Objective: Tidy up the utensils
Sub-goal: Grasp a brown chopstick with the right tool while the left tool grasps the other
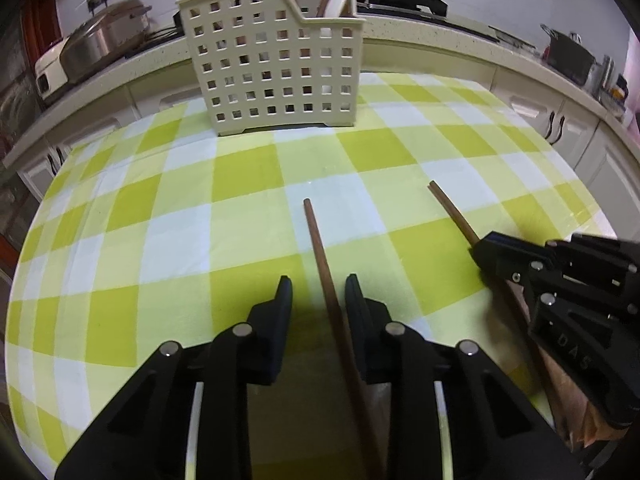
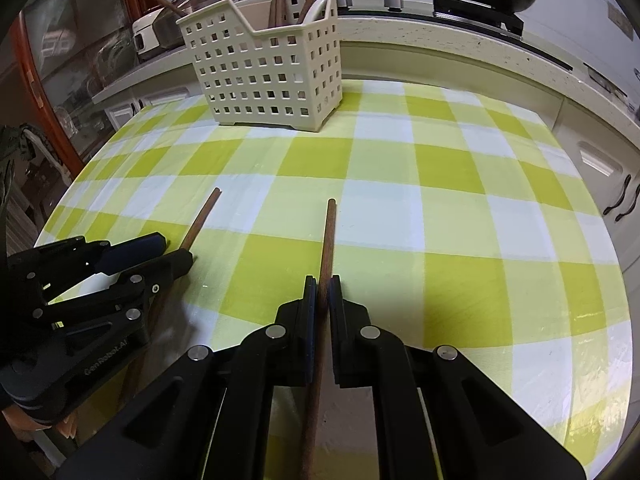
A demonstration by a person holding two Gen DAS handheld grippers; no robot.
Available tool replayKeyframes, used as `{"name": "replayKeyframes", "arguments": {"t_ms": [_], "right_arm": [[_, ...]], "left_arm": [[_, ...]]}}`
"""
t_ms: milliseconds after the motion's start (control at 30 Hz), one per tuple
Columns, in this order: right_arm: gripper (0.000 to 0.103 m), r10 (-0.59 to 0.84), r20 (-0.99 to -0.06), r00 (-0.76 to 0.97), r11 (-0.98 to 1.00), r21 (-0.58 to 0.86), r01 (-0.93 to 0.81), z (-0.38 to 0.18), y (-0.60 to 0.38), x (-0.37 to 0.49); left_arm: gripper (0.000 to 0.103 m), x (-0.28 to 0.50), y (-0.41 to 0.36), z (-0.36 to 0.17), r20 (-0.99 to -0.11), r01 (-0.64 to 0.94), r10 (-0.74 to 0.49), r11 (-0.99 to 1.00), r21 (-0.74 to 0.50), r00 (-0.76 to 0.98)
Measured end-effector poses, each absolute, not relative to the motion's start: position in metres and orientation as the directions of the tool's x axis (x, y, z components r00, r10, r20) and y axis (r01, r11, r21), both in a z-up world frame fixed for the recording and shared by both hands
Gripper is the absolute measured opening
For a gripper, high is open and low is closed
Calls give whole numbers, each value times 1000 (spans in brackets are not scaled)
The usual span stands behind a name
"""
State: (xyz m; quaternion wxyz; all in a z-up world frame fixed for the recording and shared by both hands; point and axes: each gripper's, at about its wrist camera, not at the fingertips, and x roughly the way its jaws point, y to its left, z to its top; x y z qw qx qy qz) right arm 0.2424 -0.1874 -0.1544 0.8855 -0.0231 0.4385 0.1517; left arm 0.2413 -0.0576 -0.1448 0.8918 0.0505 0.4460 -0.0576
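Left tool (image 1: 319, 286): jaws partly spread around the left chopstick (image 1: 316, 240), which runs between them from 6 o'clock toward 12 o'clock. A gap remains on the left side; the right pad lies close against the stick. Firm contact cannot be confirmed.

Right tool (image 2: 323, 280): pressed together, pinching the right chopstick (image 2: 329, 236) part-way along its shaft.

Both sticks lie low over the checked tabletop (image 2: 440, 208). The cream slotted holder (image 2: 264, 76) stands at 12 o'clock, well apart, and already contains upright utensils.

Handling judgement: each chopstick is thin, stiff, light wood with a smooth round shaft, so it may roll or pivot in the pads. Grip mid-shaft, square across the pads.
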Motion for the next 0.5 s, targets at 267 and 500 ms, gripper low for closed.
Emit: {"name": "replayKeyframes", "arguments": {"t_ms": [267,500], "right_arm": [[7,228,-792,566,949,50,-312,-154,-183,244],[6,272,-780,563,946,109,-306,-155,-190,245]], "left_arm": [[8,238,-70,-145,-795,193,-44,977,94,605],[6,242,-55,-144,-802,199,-131,980,-16,582]]}}
